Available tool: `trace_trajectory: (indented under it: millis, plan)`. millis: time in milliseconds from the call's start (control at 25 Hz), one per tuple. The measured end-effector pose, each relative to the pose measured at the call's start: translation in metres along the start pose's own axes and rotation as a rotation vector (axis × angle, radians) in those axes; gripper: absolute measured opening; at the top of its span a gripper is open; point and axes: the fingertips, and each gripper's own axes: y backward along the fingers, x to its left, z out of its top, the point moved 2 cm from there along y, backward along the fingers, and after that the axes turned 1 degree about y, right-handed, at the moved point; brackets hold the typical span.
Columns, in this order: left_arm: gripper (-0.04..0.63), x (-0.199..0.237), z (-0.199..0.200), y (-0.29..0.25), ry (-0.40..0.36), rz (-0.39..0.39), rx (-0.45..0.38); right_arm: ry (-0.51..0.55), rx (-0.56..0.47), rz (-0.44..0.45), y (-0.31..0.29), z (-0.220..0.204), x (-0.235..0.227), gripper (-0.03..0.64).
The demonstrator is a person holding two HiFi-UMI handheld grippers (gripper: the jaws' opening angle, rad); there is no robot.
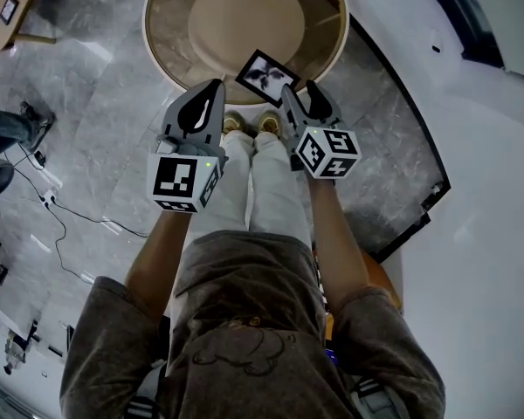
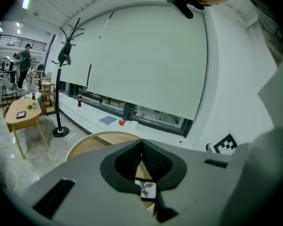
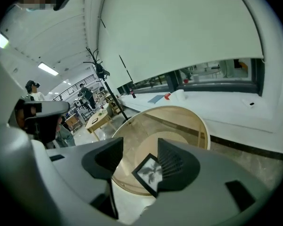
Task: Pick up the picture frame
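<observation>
R tongs (image 3: pixel 140 147): spread wide, clamped on nothing. Showing in the gap: frame (image 3: pixel 150 173), black rim, pale print w/ dark leafy shape, turned corner-on like a diamond, far-right part hidden behind the R-hand jaw. Touching that jaw or clear of it: can't tell. In head view, lying flat just ahead of the tips, at near rim of round table (image 1: pixel 170 55). Height betw. tips & frame: can't tell.

L tongs (image 1: pixel 213 85): closed tip to tip, nothing pinched. Alongside R tongs, apart from it. Frame ahead & to the right of its tips, not touching. Glimpsed small through the notch under the shut tips in L gripper view.

Behind each pair of tongs: marker cube, then bare forearm.

Betw. & below both tongs: shoes (image 1: pixel 251 123), toes at table edge. White trousers (image 1: pixel 262 190) running back toward the body.

Further out, past table: white sill (image 2: pixel 94 114) w/ red apple (image 2: pixel 121 122) & blue book (image 2: pixel 107 120). Pale blind (image 2: pixel 146 65) above. Well left of L tongs: coat stand (image 2: pixel 61 79), small wood table (image 2: pixel 21 117), person (image 2: pixel 24 62) standing far back. Grey marble floor (image 1: pixel 96 94) all round, cables at far left.
</observation>
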Motion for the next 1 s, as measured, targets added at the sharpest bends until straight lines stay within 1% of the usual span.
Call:
trace_trajectory:
  millis: [160, 480, 680, 800, 1000]
  plan:
    - [0.018, -0.003, -0.004, 0.002, -0.009, -0.012, 0.004, -0.065, 0.077, -0.037, -0.022, -0.038, -0.018, 0.238]
    - [0.018, -0.007, -0.018, 0.008, -0.01, -0.016, 0.019, -0.237, 0.22, -0.161, -0.046, -0.113, -0.05, 0.245]
    - [0.018, -0.011, -0.032, 0.005, -0.007, -0.025, 0.039, -0.397, 0.291, -0.237, -0.051, -0.158, -0.072, 0.252]
    - [0.018, -0.011, -0.038, 0.004, -0.01, -0.028, 0.05, -0.412, 0.329, -0.238, -0.054, -0.177, -0.075, 0.253]
    - [0.018, -0.009, -0.041, 0.004, -0.017, -0.023, 0.054, -0.455, 0.345, -0.216, -0.061, -0.194, -0.074, 0.255]
